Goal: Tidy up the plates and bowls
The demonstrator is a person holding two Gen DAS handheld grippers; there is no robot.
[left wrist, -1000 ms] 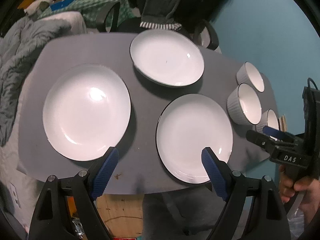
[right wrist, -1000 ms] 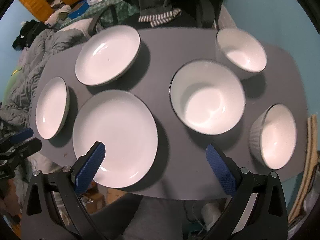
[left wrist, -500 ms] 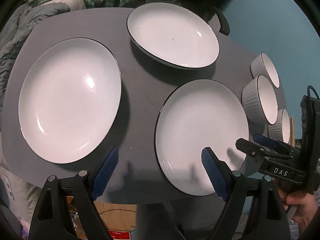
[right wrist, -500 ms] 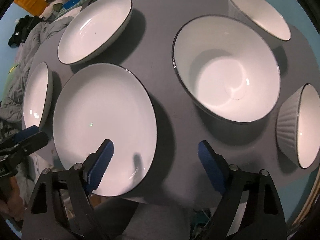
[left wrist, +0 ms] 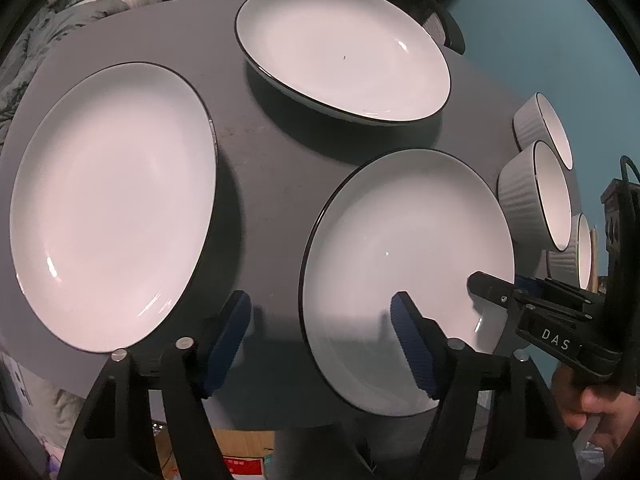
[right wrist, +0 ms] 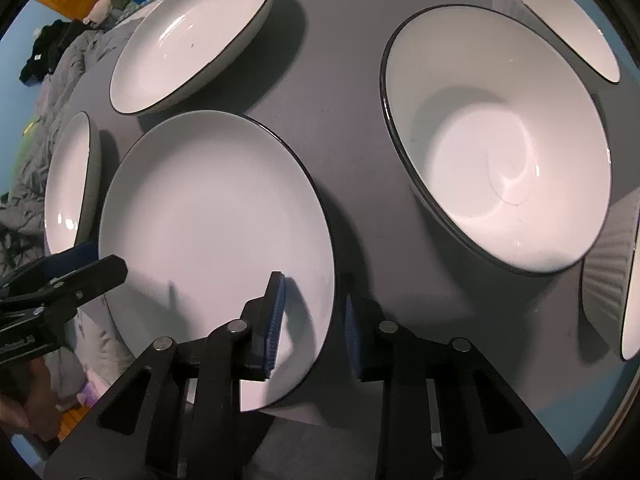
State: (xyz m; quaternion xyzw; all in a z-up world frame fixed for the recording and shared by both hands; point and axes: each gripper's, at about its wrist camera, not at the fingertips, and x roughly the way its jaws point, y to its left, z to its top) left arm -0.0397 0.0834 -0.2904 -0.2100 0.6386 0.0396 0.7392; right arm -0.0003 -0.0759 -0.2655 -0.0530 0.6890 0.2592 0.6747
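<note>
Left wrist view: the near plate [left wrist: 400, 264] lies on the grey bench [left wrist: 260, 168], and everything here is placed from it. The left gripper [left wrist: 320, 340] hangs over its left rim, fingers [left wrist: 412, 344] apart and closing, one above the plate's white inside and the other over bare bench to its left; neither pad presses on it. A second plate [left wrist: 112, 208] sits to the left, a third plate [left wrist: 340, 52] beyond, and three ribbed bowls [left wrist: 536, 196] line up to the right. The right gripper [left wrist: 496, 286] reaches over the plate's right rim.

Right wrist view: the near plate [right wrist: 212, 216] fills the lower left. The right gripper [right wrist: 316, 320] straddles its right rim, fingers [right wrist: 276, 316] closing, one inside, one outside, with small gaps left. To the plate's right stands a deep bowl [right wrist: 500, 152].
</note>
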